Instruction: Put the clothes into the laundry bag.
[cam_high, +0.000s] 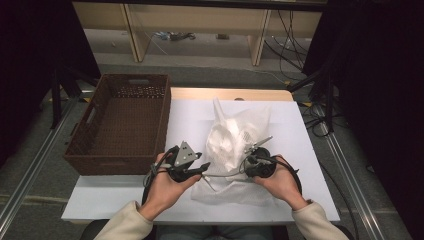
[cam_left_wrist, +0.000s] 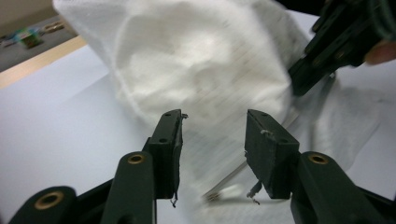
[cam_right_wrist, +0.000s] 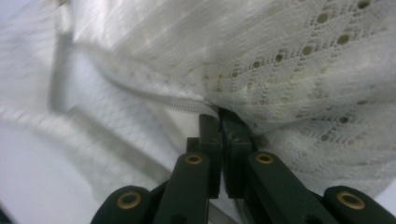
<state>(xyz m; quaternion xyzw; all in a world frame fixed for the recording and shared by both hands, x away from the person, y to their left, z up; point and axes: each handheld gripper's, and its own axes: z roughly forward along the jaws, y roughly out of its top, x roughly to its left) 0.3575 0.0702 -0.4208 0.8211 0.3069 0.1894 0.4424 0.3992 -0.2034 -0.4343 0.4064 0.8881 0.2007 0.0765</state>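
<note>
A white mesh bag (cam_high: 232, 142) with something white bundled inside lies on the white table top (cam_high: 300, 150). My left gripper (cam_high: 202, 167) is at the bag's near left side. In the left gripper view its jaws (cam_left_wrist: 214, 123) stand open just short of the bag (cam_left_wrist: 201, 65), with nothing pressed between them. My right gripper (cam_high: 248, 165) is at the bag's near right edge. In the right gripper view it is (cam_right_wrist: 219, 119) shut on the perforated fabric (cam_right_wrist: 303, 60) right beside the zipper (cam_right_wrist: 154, 95). The right gripper (cam_left_wrist: 299, 81) also appears at the upper right of the left gripper view.
A brown woven basket (cam_high: 165, 120) stands at the table's left, touching its edge. Bare white table surface lies in front of and to the right of the bag. Wooden frame legs (cam_high: 134, 35) and cables (cam_high: 295, 45) are on the floor beyond the table.
</note>
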